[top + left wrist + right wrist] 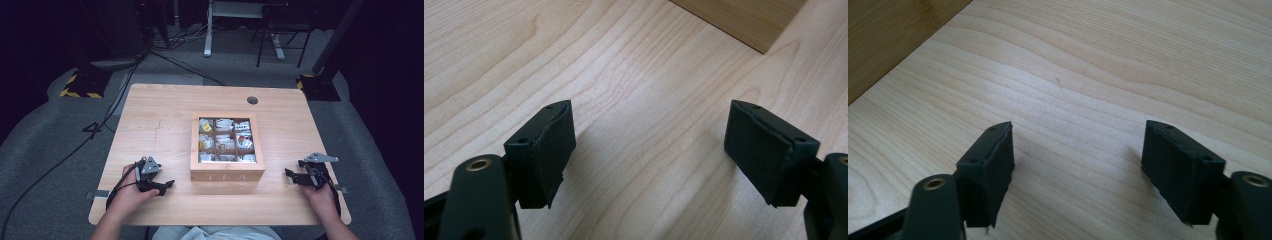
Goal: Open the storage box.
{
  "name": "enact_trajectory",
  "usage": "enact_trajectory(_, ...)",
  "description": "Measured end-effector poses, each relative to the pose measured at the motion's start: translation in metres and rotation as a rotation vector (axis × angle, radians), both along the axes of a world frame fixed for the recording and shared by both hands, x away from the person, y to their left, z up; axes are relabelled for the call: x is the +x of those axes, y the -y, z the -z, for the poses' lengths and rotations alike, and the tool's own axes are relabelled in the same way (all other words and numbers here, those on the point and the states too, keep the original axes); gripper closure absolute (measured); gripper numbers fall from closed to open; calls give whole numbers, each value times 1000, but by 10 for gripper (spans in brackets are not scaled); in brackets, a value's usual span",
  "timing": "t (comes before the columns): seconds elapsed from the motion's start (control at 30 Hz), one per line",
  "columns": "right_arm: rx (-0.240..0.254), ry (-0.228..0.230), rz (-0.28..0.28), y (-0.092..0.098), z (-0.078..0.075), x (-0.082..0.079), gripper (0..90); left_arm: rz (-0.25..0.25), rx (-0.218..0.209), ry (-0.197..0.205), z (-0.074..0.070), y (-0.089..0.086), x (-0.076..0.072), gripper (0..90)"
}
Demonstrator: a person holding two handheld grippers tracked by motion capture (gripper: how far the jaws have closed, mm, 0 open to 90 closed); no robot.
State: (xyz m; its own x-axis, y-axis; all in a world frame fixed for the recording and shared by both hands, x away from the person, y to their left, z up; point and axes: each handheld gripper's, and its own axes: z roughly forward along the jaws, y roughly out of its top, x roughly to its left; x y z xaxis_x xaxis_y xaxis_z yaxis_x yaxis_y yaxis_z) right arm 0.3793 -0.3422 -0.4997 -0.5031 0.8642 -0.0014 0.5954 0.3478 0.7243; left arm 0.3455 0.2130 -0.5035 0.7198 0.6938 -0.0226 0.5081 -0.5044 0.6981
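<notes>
A wooden tea box (227, 147) with a clear lid sits in the middle of the table; several compartments under the lid hold tea bags, and "TEA" is marked on its front wall. My left gripper (162, 187) rests on the table to the left of the box, jaws open with bare wood between them (649, 142). A corner of the box (744, 20) shows ahead of it. My right gripper (292, 176) lies to the right of the box, open as well and empty (1078, 160). The box's side wall (888, 40) runs along that view's left edge.
The light wooden table (160, 120) has a round cable hole (252, 100) at the back. Cables cross the grey floor (65, 150) to the left. Black stands with yellow-striped feet (82, 85) and a desk frame (235, 25) stand behind the table.
</notes>
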Motion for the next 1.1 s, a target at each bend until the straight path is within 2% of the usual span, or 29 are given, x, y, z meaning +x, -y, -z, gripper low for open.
enact_trajectory(0.07, 2, 0, -1, 1, 0, -1, 315, 1, -1, -1, 0, 0, 1, 211)
enact_trajectory(0.3, 2, -14, 26, 9, -4, -4, 493, -9, 0, 0, 0, 2, 2, 209)
enact_trajectory(0.33, 2, -17, 27, 9, -4, -5, 554, -9, 0, 0, 0, 2, 2, 210)
enact_trajectory(0.37, -7, -19, 23, 9, -6, -7, 687, -8, 0, 0, 0, 2, 2, 209)
enact_trajectory(0.4, -7, -19, 23, 9, -6, -7, 687, -8, 0, 0, 0, 2, 2, 210)
enact_trajectory(0.47, -28, -28, 5, 7, -8, -9, 867, -8, 1, 1, 0, 3, 2, 210)
enact_trajectory(0.5, -36, -26, -2, 5, -10, -11, 898, -9, 1, 1, 0, 3, 2, 209)
enact_trajectory(0.77, 5, -10, -67, -10, -20, -20, 900, -11, 1, 0, 0, 3, 2, 210)
enact_trajectory(1.1, 60, 13, -114, -14, -33, -31, 900, -11, 1, 0, 0, 3, 2, 209)
